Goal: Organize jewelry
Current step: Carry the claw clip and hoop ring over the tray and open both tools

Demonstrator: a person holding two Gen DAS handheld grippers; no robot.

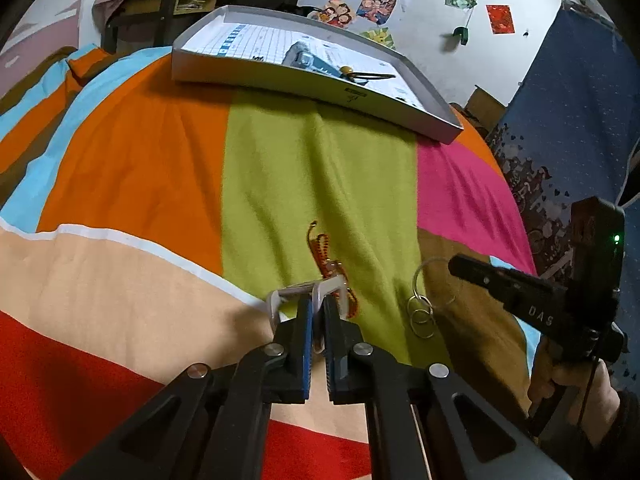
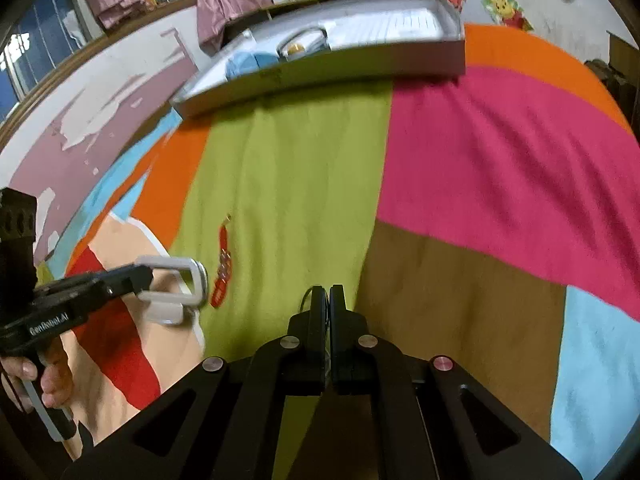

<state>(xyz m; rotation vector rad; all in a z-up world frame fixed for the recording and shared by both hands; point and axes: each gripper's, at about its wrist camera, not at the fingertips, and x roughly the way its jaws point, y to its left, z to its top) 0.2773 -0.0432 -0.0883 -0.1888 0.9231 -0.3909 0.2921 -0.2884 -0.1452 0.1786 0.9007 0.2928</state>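
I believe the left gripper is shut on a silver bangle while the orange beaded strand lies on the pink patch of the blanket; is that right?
Not quite: the orange beaded strand lies on the green patch, as the left wrist view shows. The left gripper is indeed shut on the silver bangle.

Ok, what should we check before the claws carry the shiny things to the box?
1. Left claw pinching the silver clasp: ok.
2. Right claw shut on the wire loop: ok; how firmly, cannot tell.
3. Orange bead bracelet free of the clasp: cannot tell, they overlap.
4. Small linked rings lifted: not ok, lying on the bedspread.
5. Box open: ok.
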